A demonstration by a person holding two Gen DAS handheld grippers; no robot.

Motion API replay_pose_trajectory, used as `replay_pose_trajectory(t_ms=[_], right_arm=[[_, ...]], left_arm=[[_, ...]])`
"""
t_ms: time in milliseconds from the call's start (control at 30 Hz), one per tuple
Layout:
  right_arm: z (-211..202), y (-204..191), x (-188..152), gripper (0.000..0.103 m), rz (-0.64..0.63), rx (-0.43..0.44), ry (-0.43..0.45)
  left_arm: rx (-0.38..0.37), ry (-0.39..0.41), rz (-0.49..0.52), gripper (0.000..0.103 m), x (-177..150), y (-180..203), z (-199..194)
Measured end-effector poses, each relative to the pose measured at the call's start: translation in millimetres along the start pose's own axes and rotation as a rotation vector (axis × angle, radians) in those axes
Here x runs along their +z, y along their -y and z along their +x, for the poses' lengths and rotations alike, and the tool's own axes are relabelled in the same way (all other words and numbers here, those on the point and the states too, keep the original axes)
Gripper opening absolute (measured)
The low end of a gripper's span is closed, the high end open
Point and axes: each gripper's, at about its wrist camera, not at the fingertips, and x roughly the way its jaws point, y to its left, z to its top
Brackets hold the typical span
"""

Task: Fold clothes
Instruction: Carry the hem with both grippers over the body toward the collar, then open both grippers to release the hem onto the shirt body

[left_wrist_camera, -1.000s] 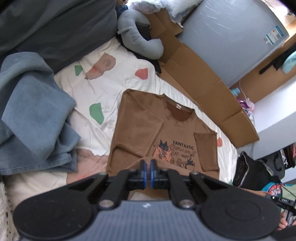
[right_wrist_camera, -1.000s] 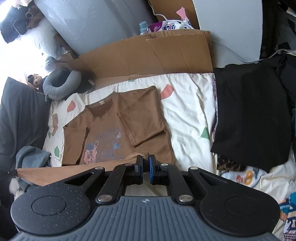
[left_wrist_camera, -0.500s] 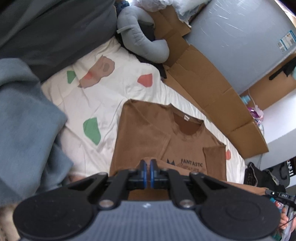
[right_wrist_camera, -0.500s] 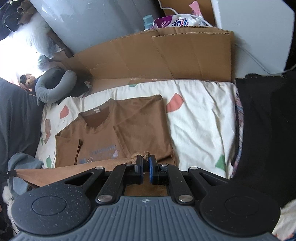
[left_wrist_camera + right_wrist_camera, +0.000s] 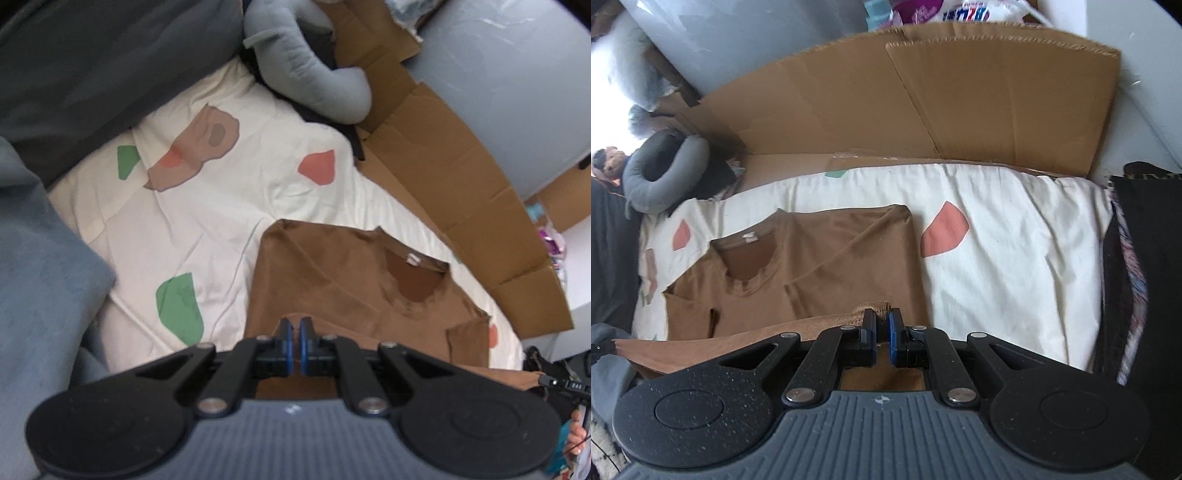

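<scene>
Both tools carried hem further over brown shirt, right tool visibly pinching fabric, left tool apparently likewise

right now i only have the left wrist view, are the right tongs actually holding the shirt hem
observer: Yes, the right tongs are shut on a bunched bit of the brown t-shirt at its hem.
operator: is the hem straight between us
observer: Fairly. It runs as one band from those tongs toward the left hand's side, covering the shirt's lower half.
operator: anything beside the shirt on that side
observer: Bare sheet, then a dark garment at the bed's edge.
</scene>
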Motion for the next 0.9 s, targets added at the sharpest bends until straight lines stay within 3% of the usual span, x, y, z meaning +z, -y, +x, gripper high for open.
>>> replay_pose_trajectory(t_ms=[467,600,700,733,800,833,900], right_arm=[[96.7,23.2,21.0,0.004,0.033,-0.041,-0.016],[108.5,29.0,23.3,0.006,0.045,-0.024,0.001],[105.3,28.8,20.7,0.01,-0.001,-0.022,0.0],[101.7,26.6,19.2,0.013,-0.037,-0.029,-0.003],[92.7,23.9,17.1,0.029,-0.084,-0.056,0.01],[88.5,23.8,15.9,0.045,-0.092,-0.06,0.022],[83.9,23.6,13.2,0.052,-0.111,-0.061,0.031]], left_arm=[[0.043,-0.057,0.025,0.004,28.1,-11.5,97.9],[0.093,-0.037,0.09,0.005,34.4,-13.1,106.8],[0.071,-0.023,0.066,0.011,38.2,-21.8,97.5],[0.076,-0.008,0.073,0.016,38.3,-22.0,92.0],[0.087,0.004,0.114,0.032,36.5,-18.5,84.7],[0.094,0.005,0.142,0.041,34.6,-15.6,82.7],[0.107,-0.002,0.187,0.047,28.8,-10.4,83.1]])
